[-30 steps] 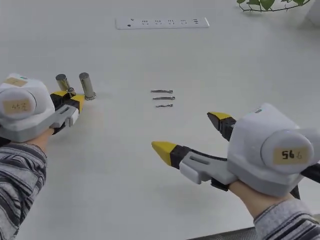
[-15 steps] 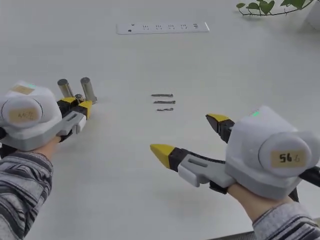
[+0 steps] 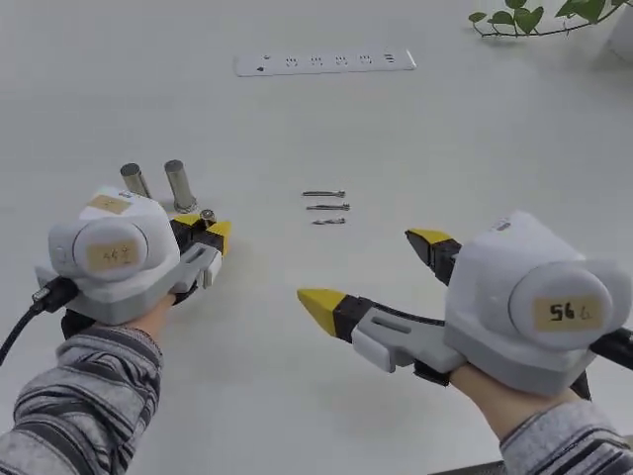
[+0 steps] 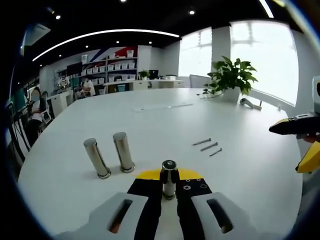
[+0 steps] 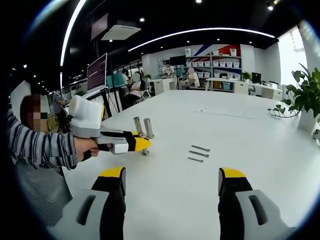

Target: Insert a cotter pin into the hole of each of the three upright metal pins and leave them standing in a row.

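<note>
My left gripper [image 3: 211, 230] [image 4: 169, 181] is shut on one upright metal pin [image 4: 168, 177], whose top shows between the yellow tips [image 3: 207, 215]. Two other metal pins [image 3: 179, 186] [image 4: 123, 151] stand side by side on the white table just behind it. Three cotter pins [image 3: 325, 207] [image 4: 209, 146] [image 5: 198, 153] lie in a short stack at the table's middle, untouched. My right gripper [image 3: 376, 267] [image 5: 171, 180] hovers open near the front right, with nothing between its yellow-tipped fingers. The left gripper [image 5: 137, 144] also appears in the right gripper view, beside the standing pins [image 5: 143, 127].
A white power strip [image 3: 324, 62] lies at the far side of the table. A potted plant [image 3: 524, 17] [image 4: 231, 77] stands at the far right corner. A black cable [image 3: 25, 315] trails from my left gripper.
My left gripper has moved right and toward me, carrying one metal pin away from the other two. The right gripper has stayed in place, open.
</note>
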### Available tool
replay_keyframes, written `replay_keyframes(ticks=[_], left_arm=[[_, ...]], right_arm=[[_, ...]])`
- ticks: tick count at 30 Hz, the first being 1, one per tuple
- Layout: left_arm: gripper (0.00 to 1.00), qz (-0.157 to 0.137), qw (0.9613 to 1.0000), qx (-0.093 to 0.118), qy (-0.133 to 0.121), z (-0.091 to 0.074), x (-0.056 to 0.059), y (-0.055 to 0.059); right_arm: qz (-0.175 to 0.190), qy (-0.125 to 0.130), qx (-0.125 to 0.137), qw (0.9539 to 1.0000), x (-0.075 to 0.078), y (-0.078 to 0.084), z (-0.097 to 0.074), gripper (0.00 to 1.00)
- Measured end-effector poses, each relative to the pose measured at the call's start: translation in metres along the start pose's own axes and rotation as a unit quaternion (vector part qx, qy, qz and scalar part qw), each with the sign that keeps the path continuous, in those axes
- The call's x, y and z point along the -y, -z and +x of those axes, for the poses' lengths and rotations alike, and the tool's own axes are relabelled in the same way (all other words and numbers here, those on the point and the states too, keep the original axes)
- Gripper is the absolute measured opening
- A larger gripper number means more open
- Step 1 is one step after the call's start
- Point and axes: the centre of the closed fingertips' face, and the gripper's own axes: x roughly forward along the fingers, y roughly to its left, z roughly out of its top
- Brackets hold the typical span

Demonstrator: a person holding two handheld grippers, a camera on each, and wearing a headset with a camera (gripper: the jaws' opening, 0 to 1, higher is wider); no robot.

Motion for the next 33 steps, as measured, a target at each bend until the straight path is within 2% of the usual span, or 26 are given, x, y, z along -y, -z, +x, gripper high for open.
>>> replay_keyframes(ticks=[6,12,17,22,24,26,29,31,33], left_arm=[[0.05,0.009,1.0000,0.000,0.005,0.000,0.004,0.001],[0.06,0.024,0.9997,0.003,-0.004,0.000,0.005,0.001],[0.06,0.027,0.9996,-0.001,-0.008,0.002,0.003,0.002],[0.19,0.029,0.9994,-0.009,-0.012,0.001,0.001,0.007],[0.22,0.030,0.9994,-0.010,-0.012,-0.001,0.001,0.007],[0.31,0.025,0.9996,-0.008,-0.010,-0.003,0.001,0.005],[0.36,0.022,0.9998,-0.001,-0.002,-0.010,0.005,-0.001],[0.42,0.024,0.9997,0.001,-0.002,-0.013,0.006,-0.003],[0.48,0.020,0.9998,-0.002,0.001,-0.019,0.006,-0.002]], right_arm=[[0.003,0.001,0.002,1.0000,0.001,-0.001,-0.001,0.73],[0.006,0.000,0.002,1.0000,0.001,-0.001,-0.001,0.72],[0.005,-0.012,-0.007,0.9999,-0.002,0.001,-0.001,0.71],[-0.004,-0.019,-0.013,0.9997,0.000,0.000,-0.003,0.68],[-0.005,-0.029,-0.019,0.9994,0.001,-0.002,-0.003,0.66],[-0.012,-0.041,-0.021,0.9989,0.002,-0.005,-0.002,0.64],[-0.032,-0.077,-0.051,0.9952,0.002,-0.003,0.001,0.56],[-0.035,-0.075,-0.053,0.9952,0.007,-0.006,0.005,0.53],[-0.057,-0.105,-0.075,0.9901,0.007,-0.006,0.008,0.52]])
